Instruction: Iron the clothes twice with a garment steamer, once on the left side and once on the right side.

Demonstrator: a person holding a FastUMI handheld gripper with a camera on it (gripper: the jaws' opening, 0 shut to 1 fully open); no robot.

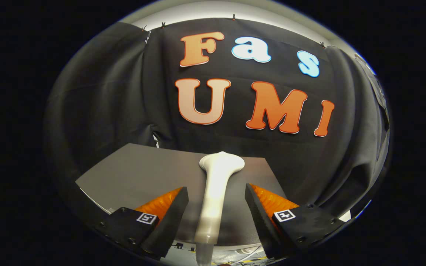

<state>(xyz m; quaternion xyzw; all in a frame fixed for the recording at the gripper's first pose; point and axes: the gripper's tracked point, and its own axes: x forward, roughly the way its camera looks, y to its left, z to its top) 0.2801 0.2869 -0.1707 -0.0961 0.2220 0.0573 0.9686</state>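
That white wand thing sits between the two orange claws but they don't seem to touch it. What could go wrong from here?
1. The gripper is open, with a gap on each side of the white garment steamer. If it closes off-centre, it could push the handle aside instead of clamping it.
2. The handle looks smooth and rounded, so it might slip or twist once lifted.
3. The steamer's head lies above the grey table; a jerky lift might knock it.

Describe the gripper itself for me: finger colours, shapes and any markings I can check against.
The gripper has two wedge-shaped fingers, black on the inner faces and ribbed orange on the outer sides. Each sits on a black base block with small screws and a square black-and-white tag.
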